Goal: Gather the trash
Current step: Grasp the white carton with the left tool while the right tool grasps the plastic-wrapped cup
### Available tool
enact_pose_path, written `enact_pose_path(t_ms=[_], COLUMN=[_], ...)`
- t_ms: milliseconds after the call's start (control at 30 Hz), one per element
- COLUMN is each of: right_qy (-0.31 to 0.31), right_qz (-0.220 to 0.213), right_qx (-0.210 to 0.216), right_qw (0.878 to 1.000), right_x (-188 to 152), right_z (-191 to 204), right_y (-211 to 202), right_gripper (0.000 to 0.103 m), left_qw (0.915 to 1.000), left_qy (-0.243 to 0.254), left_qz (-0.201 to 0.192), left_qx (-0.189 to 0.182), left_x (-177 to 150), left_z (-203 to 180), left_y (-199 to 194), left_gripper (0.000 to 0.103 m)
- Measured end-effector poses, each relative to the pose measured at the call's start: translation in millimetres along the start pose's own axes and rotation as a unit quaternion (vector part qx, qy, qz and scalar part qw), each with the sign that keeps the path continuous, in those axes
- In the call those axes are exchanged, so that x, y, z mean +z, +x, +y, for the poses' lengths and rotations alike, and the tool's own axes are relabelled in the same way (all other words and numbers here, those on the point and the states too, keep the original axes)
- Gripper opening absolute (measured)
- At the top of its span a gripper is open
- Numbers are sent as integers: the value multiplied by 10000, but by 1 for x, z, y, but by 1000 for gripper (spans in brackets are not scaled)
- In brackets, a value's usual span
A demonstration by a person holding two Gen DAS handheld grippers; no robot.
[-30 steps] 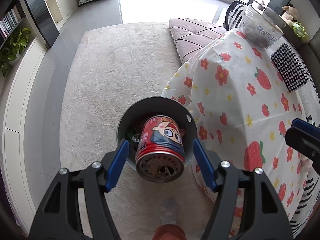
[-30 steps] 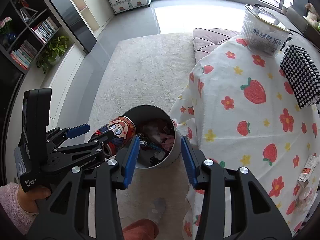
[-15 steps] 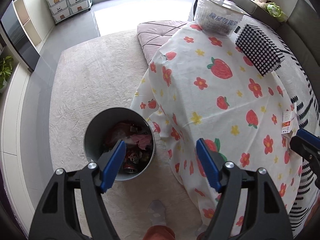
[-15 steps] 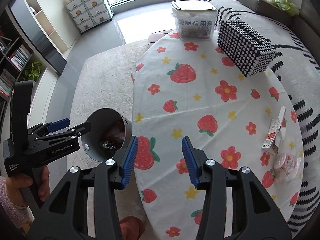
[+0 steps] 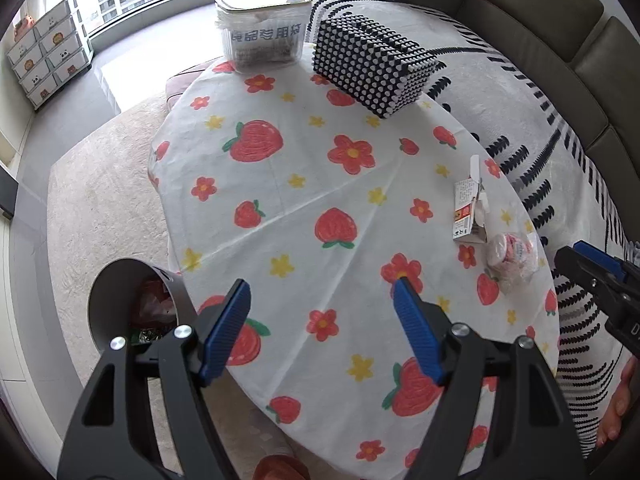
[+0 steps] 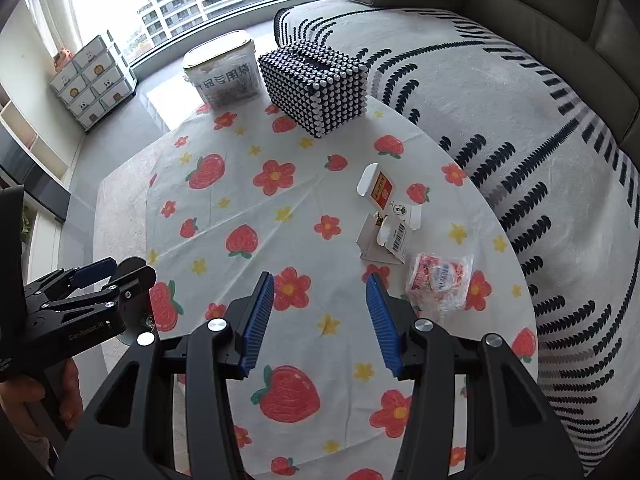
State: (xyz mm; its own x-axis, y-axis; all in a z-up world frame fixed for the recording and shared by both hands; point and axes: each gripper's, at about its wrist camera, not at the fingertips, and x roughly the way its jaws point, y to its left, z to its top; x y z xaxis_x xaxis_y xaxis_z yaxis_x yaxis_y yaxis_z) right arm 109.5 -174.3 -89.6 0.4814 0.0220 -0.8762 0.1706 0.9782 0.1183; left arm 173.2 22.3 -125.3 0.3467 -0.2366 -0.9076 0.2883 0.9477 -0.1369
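Though near, wrapper (image 6: 440,276) beside hand-held gripper (image 6: 320,316)

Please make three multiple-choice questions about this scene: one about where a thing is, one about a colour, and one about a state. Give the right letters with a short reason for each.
1. Where is the crumpled plastic wrapper?
A. on the tablecloth beside the opened small carton
B. inside the grey bin
C. on top of the studded box

2. What colour are the pads of the right gripper?
A. red
B. blue
C. green

3. What is between the jaws of the left gripper?
A. a red can
B. the carton
C. nothing

Answers:
1 A, it lies just next to the carton near the table edge.
2 B, both fingers carry ribbed blue pads.
3 C, only the tablecloth shows in the gap.
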Motion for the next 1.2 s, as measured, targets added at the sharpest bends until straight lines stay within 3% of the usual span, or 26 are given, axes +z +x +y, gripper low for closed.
enact_pose_path(t_ms=[267, 533, 800, 967, 1033, 1100, 1200], right_qy=[269, 489, 686, 762, 783, 764, 707], right_qz=[-13, -9, 31, 68, 81, 111, 175], right_qx=[-128, -233, -163, -103, -80, -65, -30], right_qw=[9996, 9985, 9975, 9970, 9969, 9970, 9973], right_x=[-3, 4, 1, 0, -1, -1, -2], right_z=[-57, -111, -144, -156, -158, -159, -157], right_y=[-1, 15, 26, 37, 41, 46, 53], right_gripper=[46, 46, 46, 46, 46, 46, 46], left_qw=[9978, 9946, 9914, 9941, 9955, 9952, 9946], left_qy=[619, 972, 1261, 974, 846, 856, 936], left_qz=[-11, 116, 239, 397, 299, 304, 261], left_qx=[-242, -354, -259, -263, -310, -352, -355], left_x=[33, 65, 85, 89, 89, 88, 84], left_z=[-86, -146, -186, -186, -183, -184, -184], left_y=[36, 83, 128, 159, 160, 161, 157], left_gripper=[74, 74, 74, 74, 64, 38, 20])
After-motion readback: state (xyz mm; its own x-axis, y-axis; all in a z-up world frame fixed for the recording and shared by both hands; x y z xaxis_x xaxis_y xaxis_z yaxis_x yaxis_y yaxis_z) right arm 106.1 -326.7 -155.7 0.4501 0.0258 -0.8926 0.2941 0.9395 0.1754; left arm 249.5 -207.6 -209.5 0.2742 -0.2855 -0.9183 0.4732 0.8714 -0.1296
